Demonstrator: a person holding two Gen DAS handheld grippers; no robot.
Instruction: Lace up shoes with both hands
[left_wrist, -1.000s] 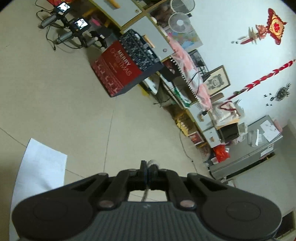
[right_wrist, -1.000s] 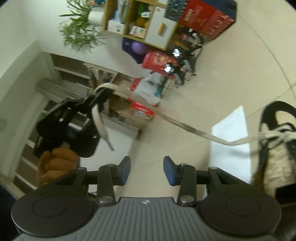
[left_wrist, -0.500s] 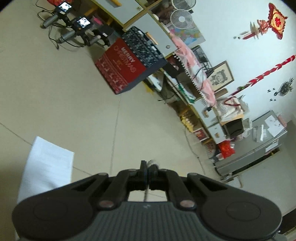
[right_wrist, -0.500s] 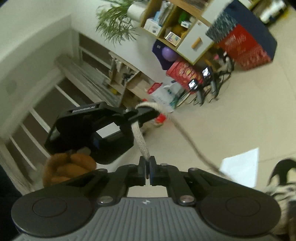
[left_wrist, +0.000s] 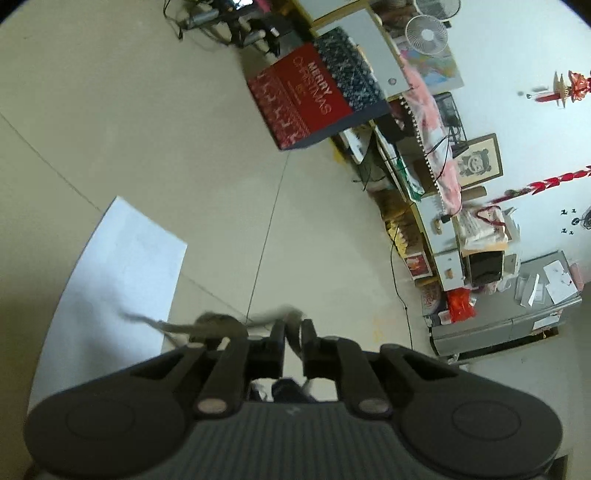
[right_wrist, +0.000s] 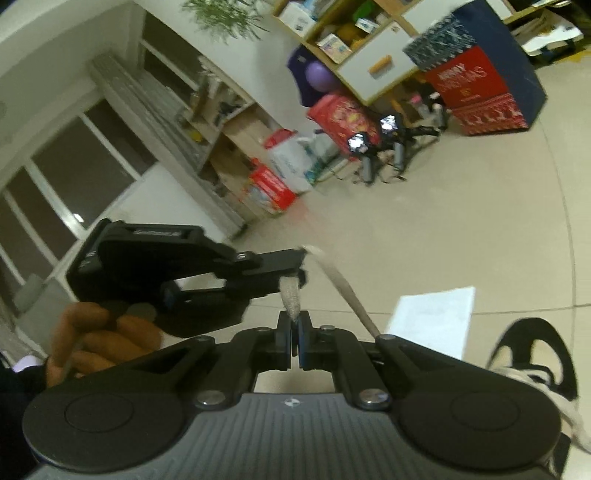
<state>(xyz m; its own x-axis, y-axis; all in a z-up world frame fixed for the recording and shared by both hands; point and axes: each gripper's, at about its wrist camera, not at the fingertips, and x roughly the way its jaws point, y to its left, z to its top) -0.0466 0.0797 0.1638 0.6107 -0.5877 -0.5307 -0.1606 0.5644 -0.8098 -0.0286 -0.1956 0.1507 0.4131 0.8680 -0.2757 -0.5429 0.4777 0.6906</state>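
**Me:** Fingers first! Both my right gripper (right_wrist: 294, 334) fingers are pressed tight together, and they pinch the tip of the shoelace (right_wrist: 290, 297). That tip sticks up out of them like a little grey stub.

**Friend:** What about your other hand?

**Me:** Look at the right camera's view. My left gripper (right_wrist: 300, 266) reaches in from the left, just above my right one. Its fingers are opening a little right now. The lace is between them, and I think they no longer squeeze it. My hand (right_wrist: 96, 341) holds that gripper from below.

**Friend:** What does your left camera see?

**Me:** It sees my left gripper (left_wrist: 293, 332) with a small gap between the fingers. The shoelace (left_wrist: 293, 325) runs through that gap. It looks blurry. Another bit of lace goes off to the left over the fingers.

**Friend:** Where does the lace go?

**Me:** From the left gripper, a long flat piece slants down to the right, behind my right gripper. I cannot see where it ends.

**Friend:** And the shoe?

**Me:** It is a black and white sneaker (right_wrist: 532, 356) on the floor (right_wrist: 461, 221), low on the right side. A white sheet of paper (right_wrist: 432, 317) lies flat on the floor just beside it. Far back stands a red Christmas box (right_wrist: 480, 92).
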